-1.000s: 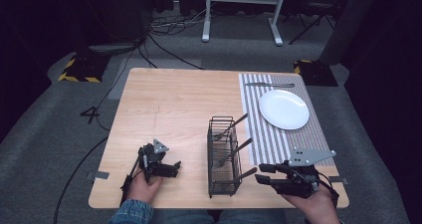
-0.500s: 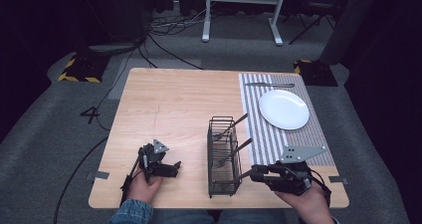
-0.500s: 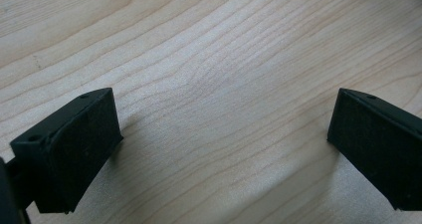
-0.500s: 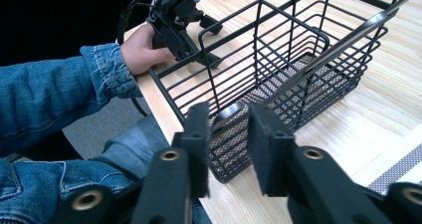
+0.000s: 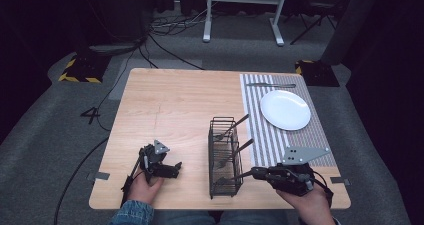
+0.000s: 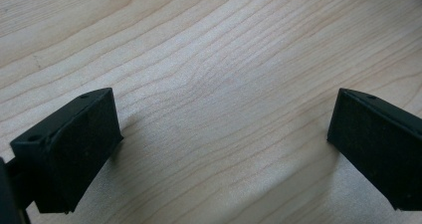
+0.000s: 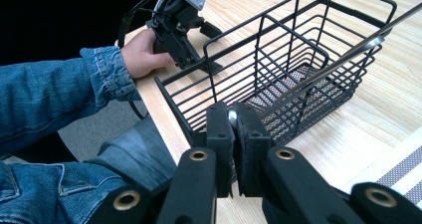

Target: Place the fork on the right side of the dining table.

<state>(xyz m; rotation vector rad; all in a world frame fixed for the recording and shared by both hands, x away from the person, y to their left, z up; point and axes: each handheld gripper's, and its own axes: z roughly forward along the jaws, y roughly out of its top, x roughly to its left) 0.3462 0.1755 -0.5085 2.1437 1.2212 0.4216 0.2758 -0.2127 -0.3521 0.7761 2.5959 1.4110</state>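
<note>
A black wire cutlery basket (image 5: 224, 155) stands at the table's front middle. Two metal utensils (image 5: 235, 125) lean out of it toward the right. My right gripper (image 5: 257, 173) is just right of the basket's near end, shut on a metal utensil (image 5: 234, 176) that reaches into the near compartment. In the right gripper view the utensil's rounded silver end (image 7: 232, 115) shows between the closed pads of my right gripper (image 7: 232, 119), against the basket (image 7: 278, 69). My left gripper (image 5: 172, 169) rests on the table left of the basket, and in its own view the left gripper (image 6: 224, 149) is open over bare wood.
A striped placemat (image 5: 260, 135) covers the right side of the table, with a white plate (image 5: 285, 110) and a knife (image 5: 272, 85) at its far end. The wooden tabletop (image 5: 170, 110) stretches left and behind the basket. A denim sleeve (image 7: 59, 94) lies at the front edge.
My right gripper has moved left with the utensil, up to the near end of the basket. The left gripper has stayed where it was.
</note>
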